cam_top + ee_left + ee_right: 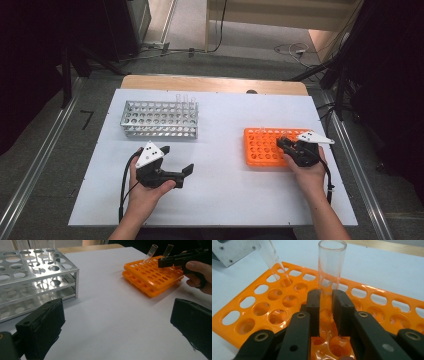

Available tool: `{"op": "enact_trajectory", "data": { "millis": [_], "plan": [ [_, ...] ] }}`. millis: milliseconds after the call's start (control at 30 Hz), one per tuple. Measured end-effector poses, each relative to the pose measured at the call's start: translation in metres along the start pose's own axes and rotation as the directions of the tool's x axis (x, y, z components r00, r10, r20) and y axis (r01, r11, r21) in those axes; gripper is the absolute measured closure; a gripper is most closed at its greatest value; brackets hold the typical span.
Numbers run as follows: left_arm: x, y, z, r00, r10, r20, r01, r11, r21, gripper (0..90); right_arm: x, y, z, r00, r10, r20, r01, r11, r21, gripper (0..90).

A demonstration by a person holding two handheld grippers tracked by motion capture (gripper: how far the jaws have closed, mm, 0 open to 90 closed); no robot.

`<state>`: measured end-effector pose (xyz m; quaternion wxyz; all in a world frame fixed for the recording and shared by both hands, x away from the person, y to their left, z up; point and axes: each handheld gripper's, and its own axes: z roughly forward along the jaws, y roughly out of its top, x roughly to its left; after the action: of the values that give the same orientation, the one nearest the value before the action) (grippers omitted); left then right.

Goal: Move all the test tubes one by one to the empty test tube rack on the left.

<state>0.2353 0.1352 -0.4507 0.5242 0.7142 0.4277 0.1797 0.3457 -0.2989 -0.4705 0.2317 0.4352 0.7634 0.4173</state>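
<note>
Right gripper (325, 302) is clamped on a glass tube (330, 267) standing in the orange rack (244, 322), left gripper (172, 167) idles wide open, and honestly a crooked pull could snag the hole or bump the leaning tube (270, 256).

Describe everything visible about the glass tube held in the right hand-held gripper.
The glass tube is clear, round and open at its top rim, with faint markings on its wall. It stands nearly upright in a hole of the orange rack. The right hand-held gripper is shut on its lower part, one black pad on each side.
</note>
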Motion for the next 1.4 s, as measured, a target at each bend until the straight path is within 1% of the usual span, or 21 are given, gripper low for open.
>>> {"op": "enact_trajectory", "data": {
  "millis": [400,533,667,733,833,1000,1100,1200,1267,1400],
  "plan": [
    [-0.001,0.0,0.0,1.0,-0.003,-0.002,0.003,1.0,-0.001,0.0,-0.002,0.008,-0.013,0.9998,0.017,-0.012,-0.018,0.9984,-0.053,74.3],
    [-0.001,0.001,-0.001,1.0,-0.002,-0.002,0.002,1.0,-0.005,0.0,-0.003,0.012,-0.019,0.9995,0.021,-0.025,-0.022,0.9973,-0.07,74.3],
    [-0.001,0.0,0.0,1.0,0.0,0.0,0.0,1.0,-0.002,0.0,-0.002,0.016,-0.026,0.9977,0.047,-0.05,-0.051,0.995,-0.086,74.3],
    [-0.002,0.0,-0.001,1.0,0.001,0.001,-0.001,1.0,-0.004,0.0,0.0,0.019,-0.03,0.9976,0.045,-0.054,-0.05,0.9942,-0.095,74.3],
    [-0.002,0.0,-0.001,1.0,0.002,0.0,-0.002,1.0,-0.007,0.0,0.004,0.021,-0.035,0.9976,0.038,-0.058,-0.043,0.9936,-0.104,74.3],
    [-0.002,0.001,-0.001,1.0,0.004,0.002,-0.004,1.0,-0.005,0.0,0.013,0.024,-0.039,0.996,0.01,-0.089,-0.019,0.9946,-0.102,74.2],
    [-0.003,0.001,-0.002,1.0,0.004,0.003,-0.004,1.0,-0.006,0.0,0.02,0.026,-0.042,0.9929,0.006,-0.119,-0.018,0.9947,-0.101,74.2],
    [-0.003,0.002,-0.002,1.0,0.007,0.003,-0.007,0.9999,-0.008,0.0,0.028,0.029,-0.044,0.9892,-0.014,-0.146,-0.002,0.9945,-0.105,74.2],
    [-0.004,0.002,-0.002,0.9999,0.011,0.006,-0.011,0.9999,-0.01,0.0,0.034,0.03,-0.045,0.9862,-0.021,-0.164,0.003,0.9944,-0.106,74.2],
    [-0.007,0.003,-0.003,0.9998,0.015,0.009,-0.015,0.9998,-0.014,0.0,0.046,0.033,-0.047,0.9784,-0.05,-0.201,0.028,0.9936,-0.109,74.2]
  ]
}}
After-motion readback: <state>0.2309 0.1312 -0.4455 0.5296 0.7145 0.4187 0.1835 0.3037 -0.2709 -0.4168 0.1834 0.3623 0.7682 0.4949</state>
